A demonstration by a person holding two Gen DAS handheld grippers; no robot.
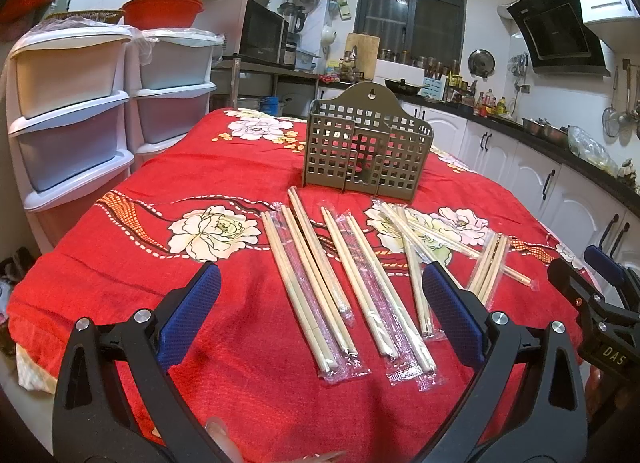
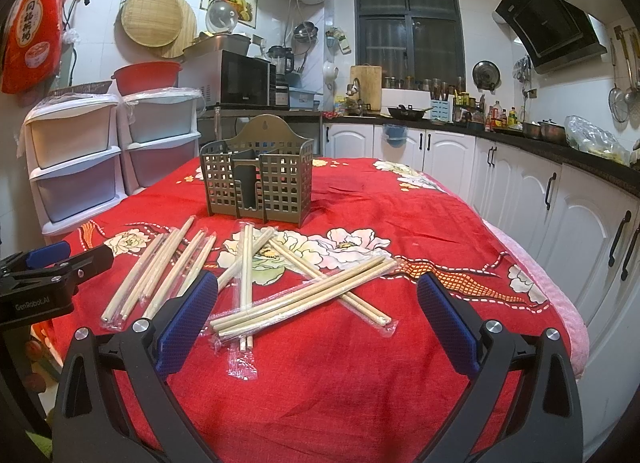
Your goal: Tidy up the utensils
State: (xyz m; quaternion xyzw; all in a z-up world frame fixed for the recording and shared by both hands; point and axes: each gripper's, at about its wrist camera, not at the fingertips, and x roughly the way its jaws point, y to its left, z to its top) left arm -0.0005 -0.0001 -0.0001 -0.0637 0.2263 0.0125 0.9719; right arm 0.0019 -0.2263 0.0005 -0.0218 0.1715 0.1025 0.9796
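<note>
Your left gripper and right gripper both gape wide, gripping nothing, above the red tablecloth; wrapped chopsticks lie scattered beneath them, with the slotted holder upright just beyond

left wrist: low, near, faces table | right wrist: same, further right | shared: chopsticks, holder

1. Chopstick packs: you've got approx 7–8 wrapped prs; overlap on the right blocks an exact count.
2. Holder: 1.
3. Grippers: 2, i.e. left gripper & right gripper.
4. Drawer towers: 2.
</note>
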